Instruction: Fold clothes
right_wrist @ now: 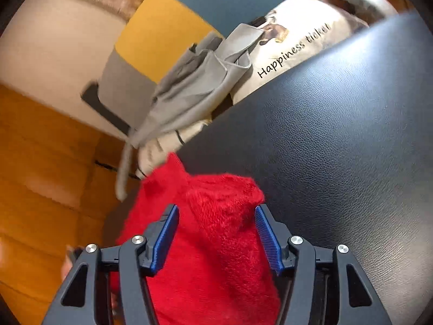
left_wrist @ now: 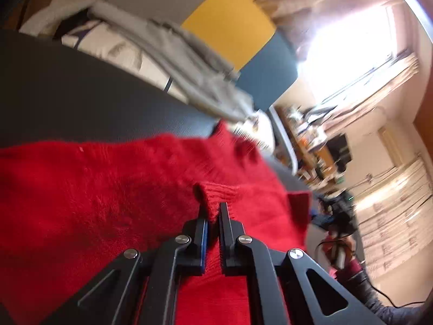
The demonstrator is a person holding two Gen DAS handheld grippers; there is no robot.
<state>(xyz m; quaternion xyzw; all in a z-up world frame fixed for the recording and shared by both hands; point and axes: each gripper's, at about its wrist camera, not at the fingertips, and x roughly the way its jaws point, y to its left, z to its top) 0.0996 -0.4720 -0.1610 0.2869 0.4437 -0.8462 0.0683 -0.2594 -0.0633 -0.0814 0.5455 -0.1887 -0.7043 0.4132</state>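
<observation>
- Sweater, lower left of the left view, lies rumpled on the black surface; folding looks barely begun.
- Left gripper pinches its ribbed cuff.
- Right gripper: jaws spread around a bunched end, not pressing.

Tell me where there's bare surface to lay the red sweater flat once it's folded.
Free: the black leather surface, bare between the red sweater and the printed cushion. In the left wrist view it is also bare above the sweater. Crowded: the far edge, where the grey garment lies over the cushion. The sweater fills the near side.
</observation>
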